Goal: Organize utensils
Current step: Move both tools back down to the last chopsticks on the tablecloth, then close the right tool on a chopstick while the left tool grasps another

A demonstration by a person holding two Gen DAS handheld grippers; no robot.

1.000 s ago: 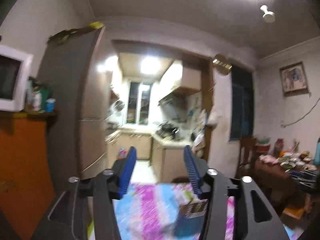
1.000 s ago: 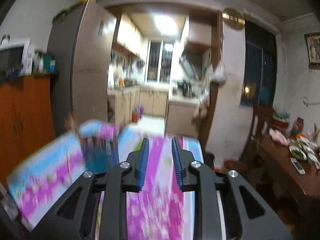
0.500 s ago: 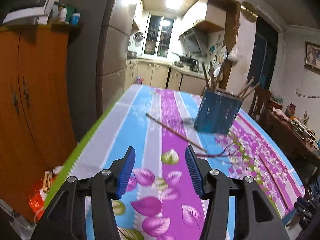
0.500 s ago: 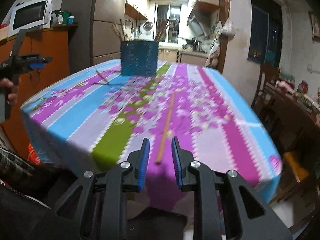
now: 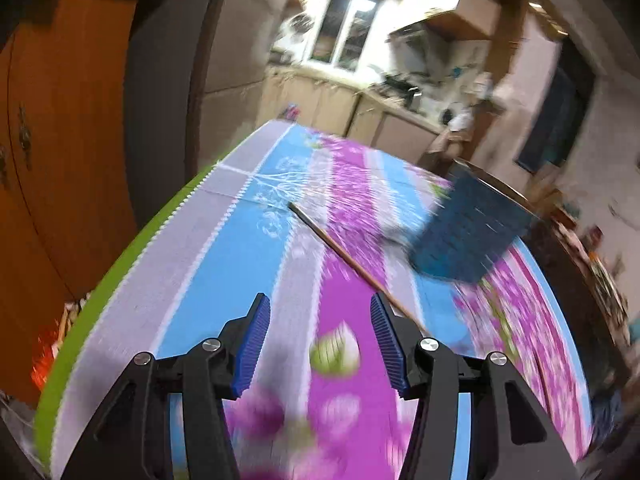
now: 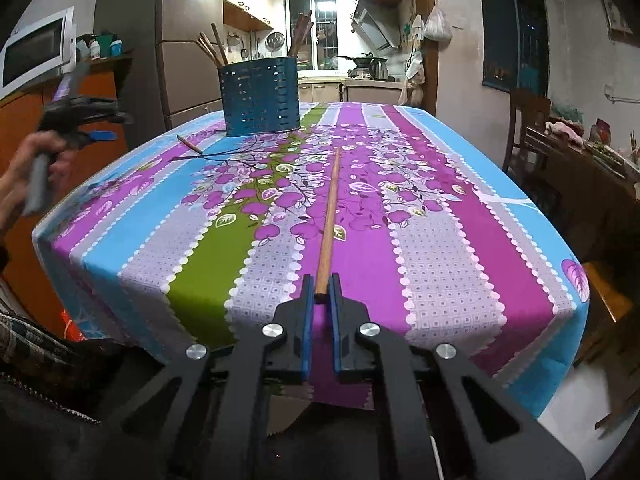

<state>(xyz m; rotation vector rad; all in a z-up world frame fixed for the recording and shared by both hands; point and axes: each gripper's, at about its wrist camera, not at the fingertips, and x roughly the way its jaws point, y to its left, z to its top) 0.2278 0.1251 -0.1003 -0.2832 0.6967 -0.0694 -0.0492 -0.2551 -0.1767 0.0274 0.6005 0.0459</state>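
A long wooden chopstick (image 6: 330, 208) lies lengthwise on the striped floral tablecloth (image 6: 440, 260). My right gripper (image 6: 320, 280) is shut on its near end at the table's front edge. A blue perforated holder (image 6: 260, 96) with several chopsticks upright in it stands at the far end. A second chopstick (image 6: 190, 142) lies to the holder's left. In the left wrist view that chopstick (image 5: 348, 260) runs diagonally, its near end just right of my left gripper (image 5: 319, 302), which hovers open over the cloth (image 5: 224, 264) with nothing between its fingers. The holder (image 5: 468, 236) is blurred, to the right.
A person's hand (image 6: 36, 160) holds the left gripper (image 6: 100, 134) at the table's left side. An orange cabinet (image 5: 60, 120) and a tall fridge stand left. A wooden chair (image 6: 528, 120) and a cluttered side table (image 6: 592, 152) stand right.
Both views have dropped from the room down onto the table. The right gripper's jaws have closed onto the near end of the long chopstick. The left gripper has come lower, nearer the second chopstick.
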